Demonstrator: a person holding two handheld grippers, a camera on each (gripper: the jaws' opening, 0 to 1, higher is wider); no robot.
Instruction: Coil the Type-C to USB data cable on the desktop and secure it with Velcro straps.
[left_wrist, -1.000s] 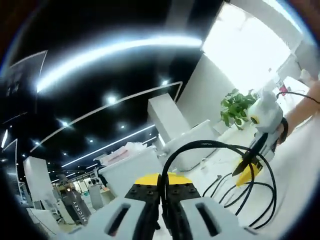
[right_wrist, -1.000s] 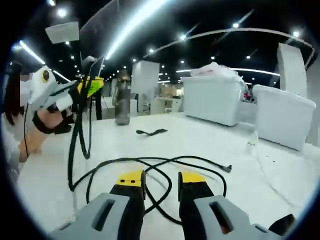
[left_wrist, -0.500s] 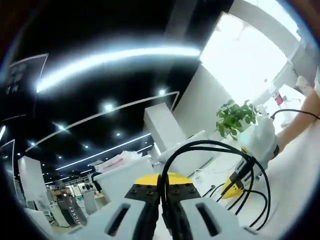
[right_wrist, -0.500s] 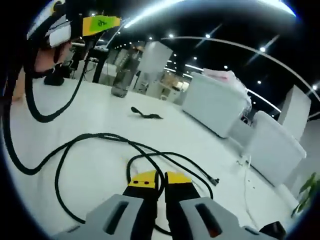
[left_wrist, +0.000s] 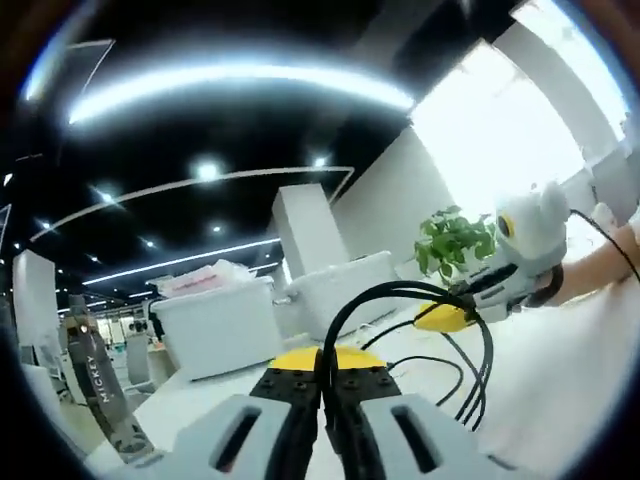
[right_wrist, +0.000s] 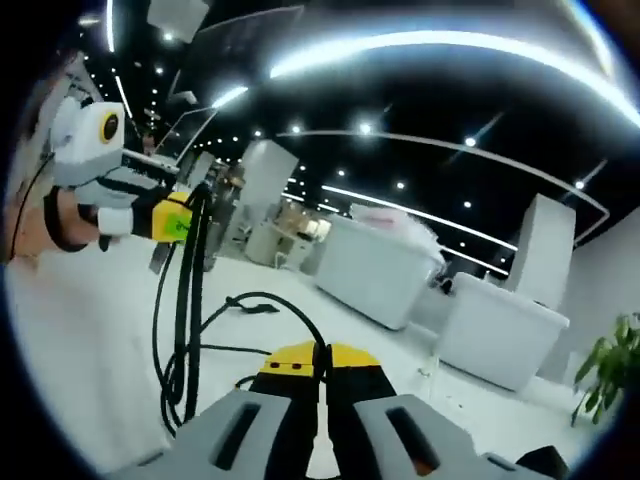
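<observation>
The left gripper (left_wrist: 322, 378), its yellow-tipped jaws pressed together, pinches the thin black data cable (left_wrist: 400, 292), which arches up from the tips and over to the right gripper (left_wrist: 455, 313). In the right gripper view, the right gripper (right_wrist: 318, 362) has its jaws closed on the same cable, a strand rising between the tips, and loops hang beside the left gripper (right_wrist: 176, 218) above the white desktop (right_wrist: 80, 350). Beyond the desktop stands a white plastic bin (right_wrist: 375, 270); the cable's connectors seem hidden.

Glaring ceiling strips, warped fisheye edges
</observation>
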